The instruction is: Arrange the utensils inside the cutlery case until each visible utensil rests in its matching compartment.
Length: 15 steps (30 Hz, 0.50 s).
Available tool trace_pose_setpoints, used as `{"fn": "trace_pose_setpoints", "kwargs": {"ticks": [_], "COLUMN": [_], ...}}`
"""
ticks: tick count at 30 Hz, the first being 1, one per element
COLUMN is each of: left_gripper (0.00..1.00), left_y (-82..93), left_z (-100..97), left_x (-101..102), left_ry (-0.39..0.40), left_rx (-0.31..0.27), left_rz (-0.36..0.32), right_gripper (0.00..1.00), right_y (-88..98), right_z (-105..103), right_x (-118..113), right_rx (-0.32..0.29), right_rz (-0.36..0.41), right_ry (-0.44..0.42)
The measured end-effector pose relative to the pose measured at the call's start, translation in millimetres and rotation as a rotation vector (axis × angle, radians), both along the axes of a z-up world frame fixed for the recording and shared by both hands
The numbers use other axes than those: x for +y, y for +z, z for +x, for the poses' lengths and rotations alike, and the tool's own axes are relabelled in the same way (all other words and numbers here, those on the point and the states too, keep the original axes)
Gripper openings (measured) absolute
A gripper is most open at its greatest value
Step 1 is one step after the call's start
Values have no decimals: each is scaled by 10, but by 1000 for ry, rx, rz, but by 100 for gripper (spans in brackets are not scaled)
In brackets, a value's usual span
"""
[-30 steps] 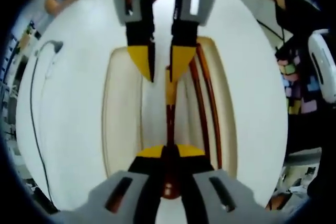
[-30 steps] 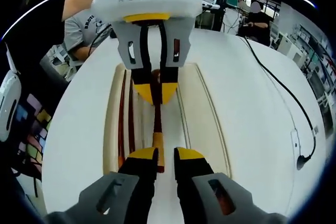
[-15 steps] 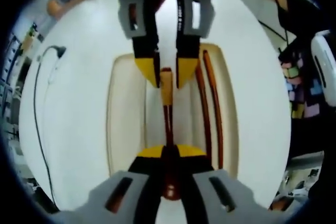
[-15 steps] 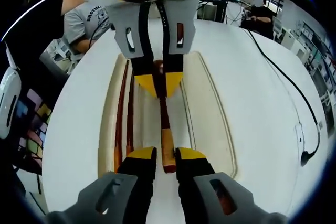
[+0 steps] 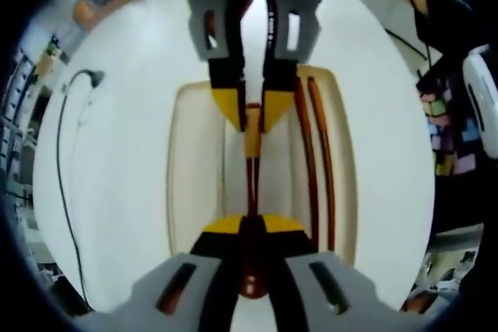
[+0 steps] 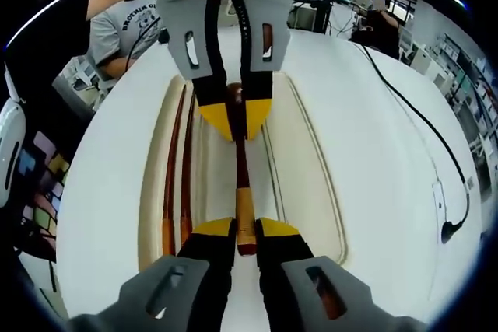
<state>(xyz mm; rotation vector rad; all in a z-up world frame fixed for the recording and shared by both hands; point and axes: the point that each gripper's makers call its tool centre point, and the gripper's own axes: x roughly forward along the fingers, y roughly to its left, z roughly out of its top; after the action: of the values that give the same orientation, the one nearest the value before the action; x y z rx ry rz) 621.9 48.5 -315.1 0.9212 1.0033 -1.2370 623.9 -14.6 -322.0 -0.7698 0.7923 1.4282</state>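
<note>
Left gripper (image 5: 243, 227) pinched one end of a brown, yellow-banded utensil (image 5: 250, 165) between its jaws, while the right gripper (image 6: 236, 231), facing it from the far end, was closed on the opposite end. The utensil stretched between them over the middle compartment of the cream cutlery case (image 6: 307, 165) on the white bench (image 6: 373, 145). Two brown chopsticks (image 6: 177, 172) lay in the compartment left of the right gripper.

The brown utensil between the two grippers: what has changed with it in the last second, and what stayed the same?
The right gripper has slid along the brown utensil so its yellow-banded end now sits between its jaws; a second ago they stood apart beside it. The left gripper stays shut on the other end. The chopsticks stay in the case.
</note>
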Motion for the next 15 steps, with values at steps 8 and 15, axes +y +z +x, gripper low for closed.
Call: {"fn": "trace_pose_setpoints", "kwargs": {"ticks": [8,15], "left_gripper": [6,6], "left_y": [160,311], "left_z": [-1,-74], "left_x": [-3,-13], "left_ry": [-2,-7], "left_rx": [-24,-28], "left_rz": [-3,-12], "right_gripper": [8,9], "right_y": [206,389], "right_z": [-20,-85], "right_x": [-4,-19], "right_rx": [-48,-67], "right_rz": [24,44], "right_ry": [-7,-18]}}
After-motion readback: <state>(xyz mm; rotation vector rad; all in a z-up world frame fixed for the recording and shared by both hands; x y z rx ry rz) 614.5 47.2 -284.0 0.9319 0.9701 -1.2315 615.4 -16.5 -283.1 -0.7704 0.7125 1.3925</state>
